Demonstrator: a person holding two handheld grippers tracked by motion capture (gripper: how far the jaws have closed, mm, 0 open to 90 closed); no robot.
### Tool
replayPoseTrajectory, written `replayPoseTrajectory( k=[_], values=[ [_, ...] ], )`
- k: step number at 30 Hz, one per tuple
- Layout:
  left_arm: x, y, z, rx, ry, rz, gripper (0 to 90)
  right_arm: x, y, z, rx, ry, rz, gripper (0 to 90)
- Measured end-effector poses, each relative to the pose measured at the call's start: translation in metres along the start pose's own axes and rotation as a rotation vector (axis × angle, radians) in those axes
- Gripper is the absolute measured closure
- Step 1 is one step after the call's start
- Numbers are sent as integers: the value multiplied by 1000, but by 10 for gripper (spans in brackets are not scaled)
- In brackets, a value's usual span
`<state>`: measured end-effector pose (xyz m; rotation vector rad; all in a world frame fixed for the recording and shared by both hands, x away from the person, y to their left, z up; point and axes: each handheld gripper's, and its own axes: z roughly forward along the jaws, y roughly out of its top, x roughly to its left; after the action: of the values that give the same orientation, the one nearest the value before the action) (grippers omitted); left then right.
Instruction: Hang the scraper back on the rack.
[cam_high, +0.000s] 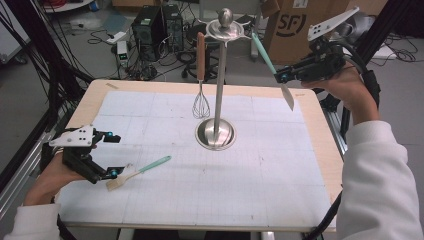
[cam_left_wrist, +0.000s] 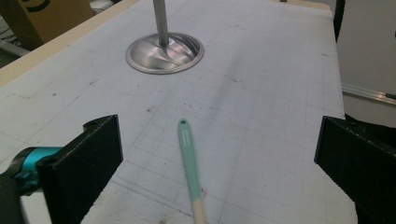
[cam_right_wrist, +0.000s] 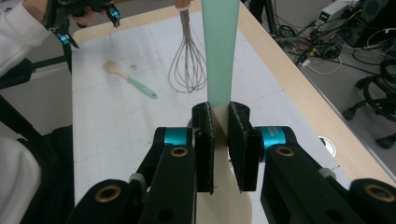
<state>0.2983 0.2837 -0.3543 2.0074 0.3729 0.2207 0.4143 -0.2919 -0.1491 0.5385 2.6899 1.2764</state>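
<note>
My right gripper (cam_high: 281, 76) is raised over the table's back right, shut on a spatula (cam_high: 270, 64) with a teal handle and cream blade; the handle slants up toward the top disc of the steel stand (cam_high: 218, 134). In the right gripper view the pads clamp the spatula (cam_right_wrist: 219, 51) where handle meets blade. A whisk (cam_high: 201, 102) with a wooden handle hangs from the stand. A brush (cam_high: 142, 169) with a teal handle and pale head lies on the mat at front left. My left gripper (cam_high: 116, 154) stands open around its head end, the brush handle (cam_left_wrist: 189, 161) lying between the jaws untouched.
A white gridded mat (cam_high: 260, 170) covers most of the wooden table (cam_high: 320, 145). The stand's round base (cam_left_wrist: 164, 52) sits at the mat's centre. Beyond the table lie computer boxes, cables and a cardboard box (cam_high: 292, 25) on the floor.
</note>
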Motion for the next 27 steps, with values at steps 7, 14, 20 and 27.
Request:
replayPoseTrajectory(
  k=[7, 14, 20, 27],
  values=[
    [0, 0, 1, 0, -2, 1, 17, -1, -1, 5, -3, -3, -6, 808],
    [-1, 0, 0, 1, -2, 4, 17, -1, -1, 10, 4, 11, 1, 808],
    [0, 0, 0, -4, -3, 2, 17, -4, 0, 23, -8, 22, 2, 808],
    [0, 0, 0, -6, -3, -1, 17, -7, 0, 36, -23, 36, 7, 806]
  ],
)
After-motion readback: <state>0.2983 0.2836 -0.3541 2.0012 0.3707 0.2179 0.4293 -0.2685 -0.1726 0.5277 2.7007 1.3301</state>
